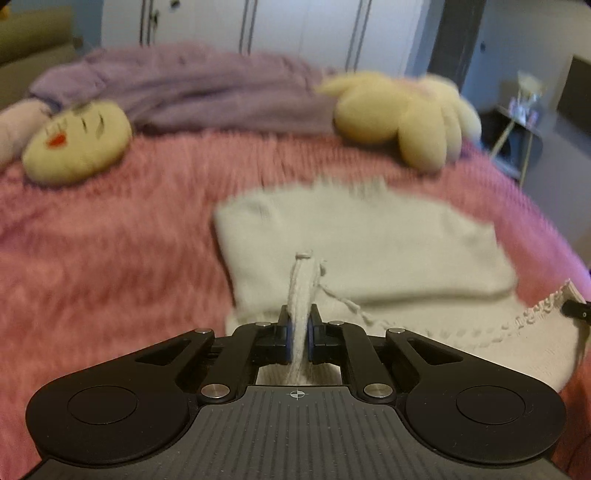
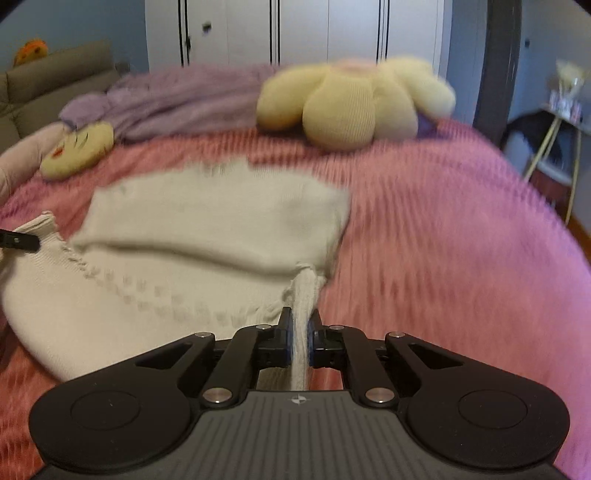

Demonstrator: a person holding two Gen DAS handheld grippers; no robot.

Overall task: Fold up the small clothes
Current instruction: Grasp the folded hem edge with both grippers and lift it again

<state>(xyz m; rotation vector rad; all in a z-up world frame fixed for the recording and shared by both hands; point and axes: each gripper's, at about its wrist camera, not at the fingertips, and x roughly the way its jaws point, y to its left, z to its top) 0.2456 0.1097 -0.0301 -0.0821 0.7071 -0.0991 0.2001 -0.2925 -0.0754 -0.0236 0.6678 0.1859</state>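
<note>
- A small cream knitted garment [image 1: 369, 243] lies on the bed, on a pink fluffy blanket [image 1: 110, 258]; its far part is folded over the near part, and a row of small knitted holes runs across the near part.
- The left gripper [image 1: 299, 325] is clamped on a bunched piece of the garment's near edge, and the cloth stands up between its blue pads [image 1: 289, 339].
- The right gripper [image 2: 300, 328] is pressed together on another bunched piece of the same garment, at its other near corner.
- In the right wrist view the black tip of the left gripper shows at the left border, touching a ribbed corner of the garment.
- Beyond the garment, well apart from it, a yellow flower-shaped plush [image 2: 351, 103] lies on the blanket.
- A yellow round plush with a stitched face [image 1: 77, 144] lies at the left.
- Behind them a purple fluffy blanket [image 1: 192, 92] is heaped, and white wardrobe doors [image 2: 295, 29] stand behind the bed.
- Both views are blurred.
</note>
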